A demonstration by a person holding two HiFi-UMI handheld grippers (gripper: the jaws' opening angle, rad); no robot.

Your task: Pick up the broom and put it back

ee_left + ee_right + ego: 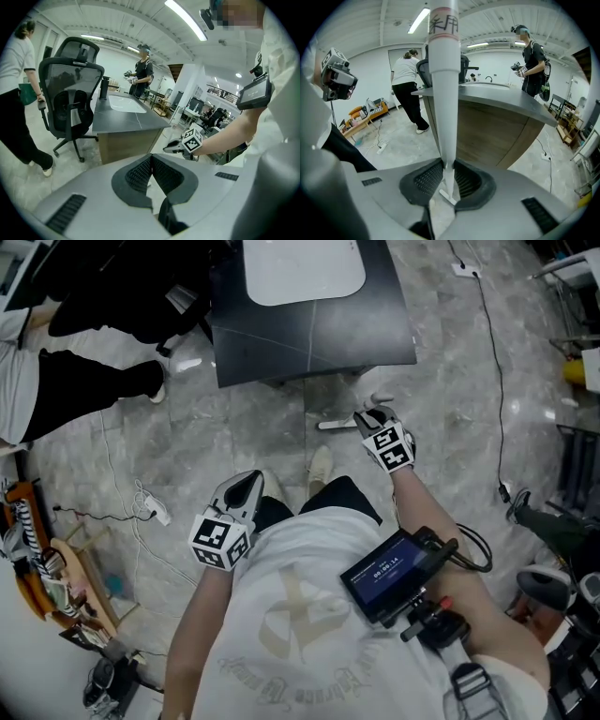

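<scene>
The broom [443, 93] is a white tapered pole with a black-lettered label near its top, standing upright in front of the desk in the right gripper view. My right gripper [447, 165] is shut on its thin lower section, both pads against the pole. In the head view that gripper [371, 418] is stretched forward near the desk's front edge, and a short white piece of the broom [336, 425] shows beside it. My left gripper [246, 484] hangs close to my body; its pads [140, 171] meet at the tips with nothing between them.
A dark desk [375, 334] with a white panel on top stands just ahead. A black office chair [70, 103] stands at the desk's left. One person [66, 371] stands at the left, another [532, 61] behind the desk. A power strip [157, 514] and cables [494, 362] lie on the floor.
</scene>
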